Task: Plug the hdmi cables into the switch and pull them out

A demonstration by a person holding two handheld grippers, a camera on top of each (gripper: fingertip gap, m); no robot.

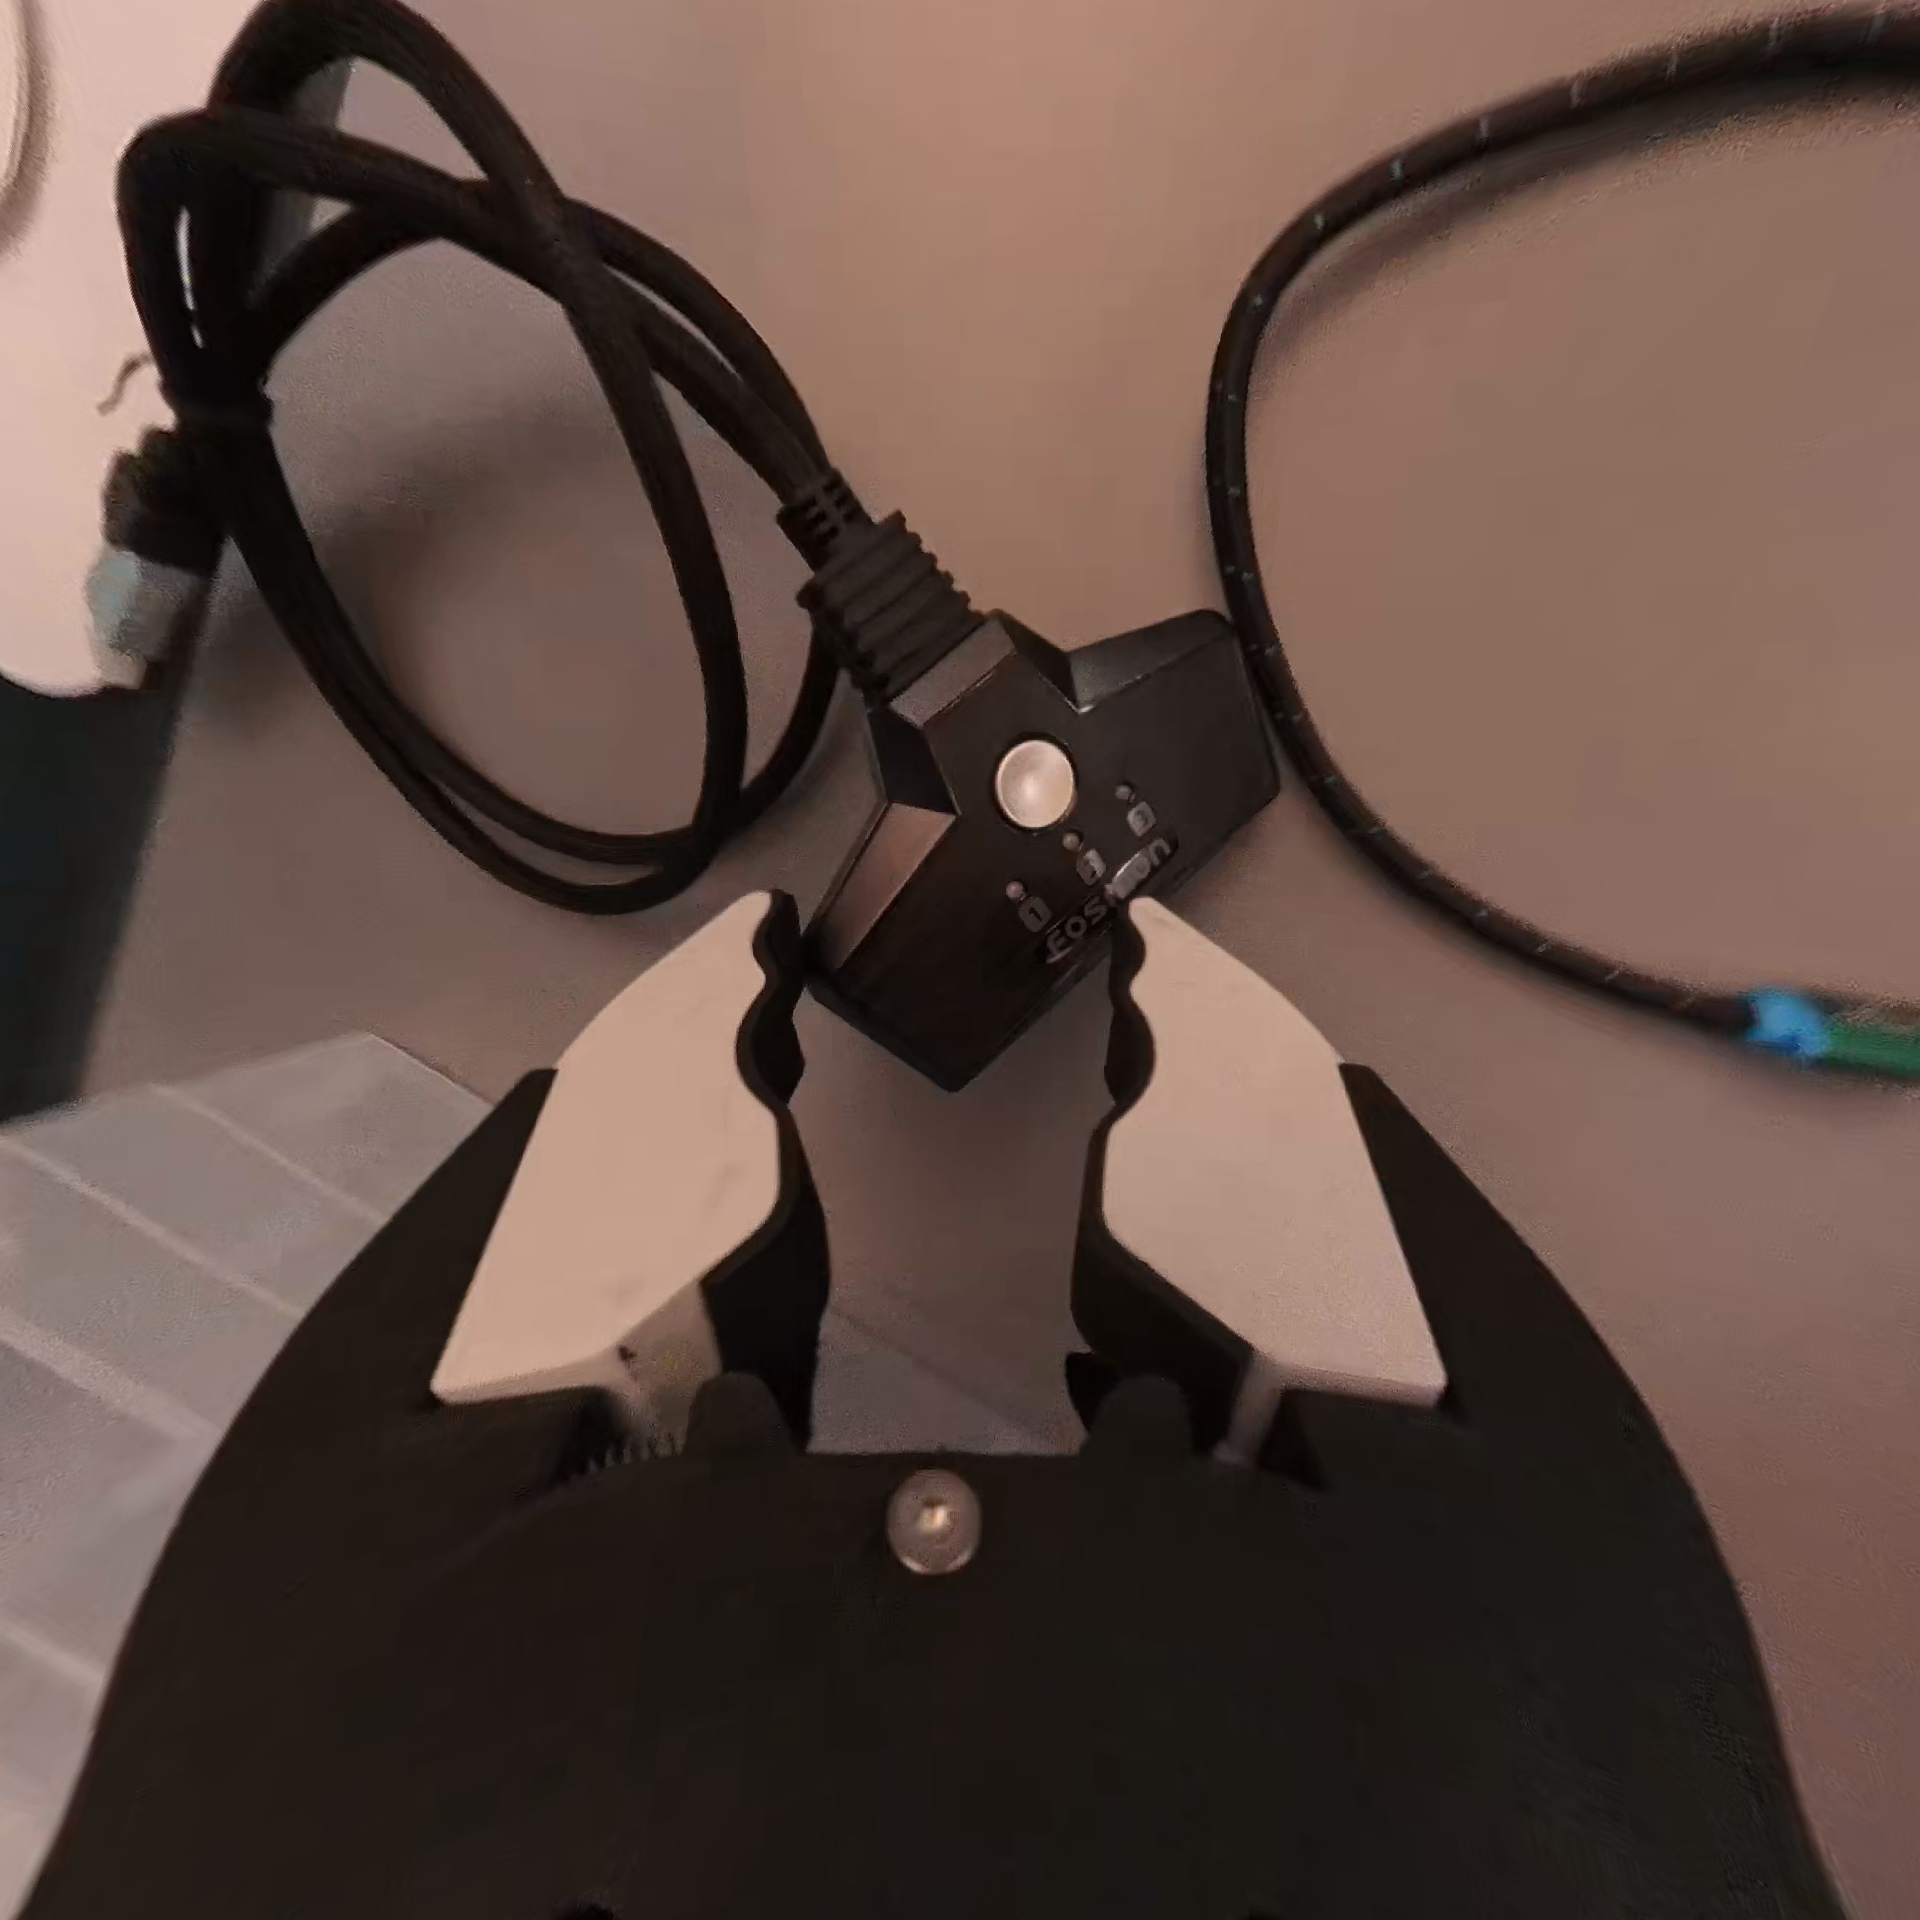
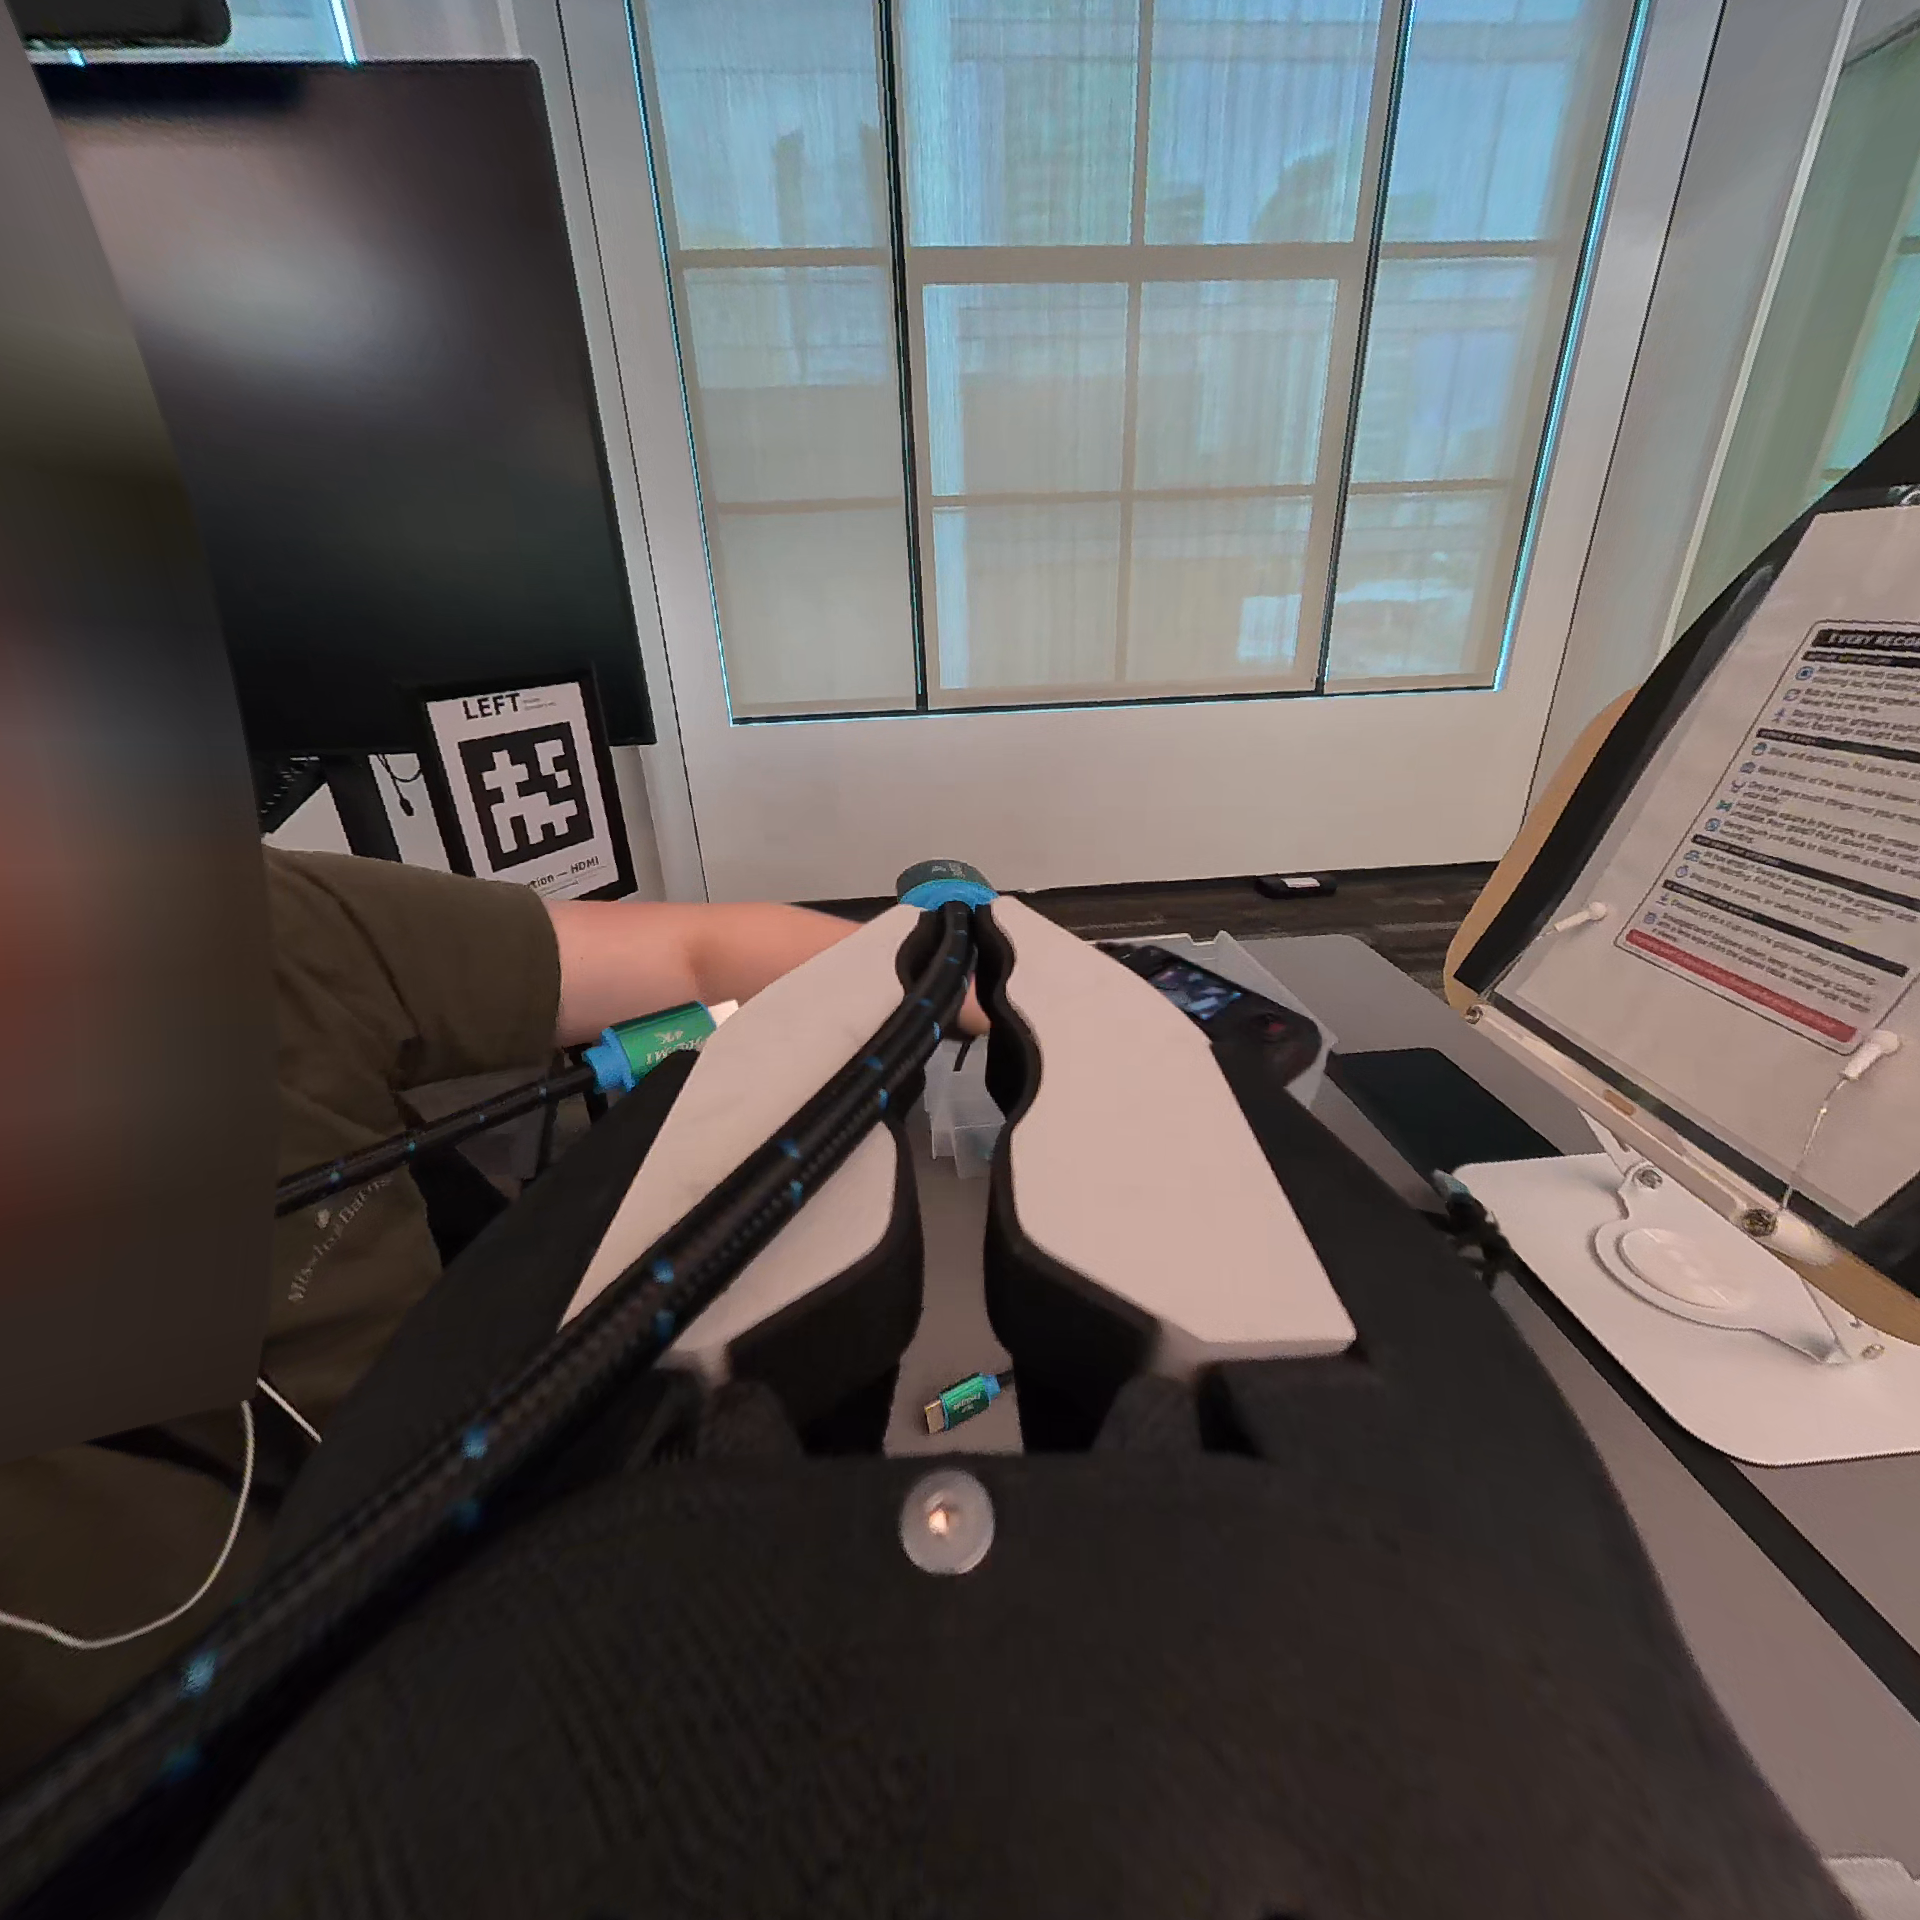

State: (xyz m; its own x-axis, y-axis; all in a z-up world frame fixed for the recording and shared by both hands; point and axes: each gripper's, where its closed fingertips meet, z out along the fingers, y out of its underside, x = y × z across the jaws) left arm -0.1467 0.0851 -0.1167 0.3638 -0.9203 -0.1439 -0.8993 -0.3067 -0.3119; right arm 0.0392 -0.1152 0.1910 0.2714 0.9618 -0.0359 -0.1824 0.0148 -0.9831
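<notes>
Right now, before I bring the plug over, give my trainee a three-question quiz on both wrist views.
1. True or false: the left gripper is shut flat with nothing between its fingers.
2. What does the right gripper pinch? A) the braided black cable with blue flecks, just behind its blue-collared plug B) the glossy black switch box with a round silver button C) nothing
3. Fill in: a second green plug lies on the grey ____.

Key: 1 false, its fingers straddle the switch box's near corner; 2 A; 3 table.
</notes>
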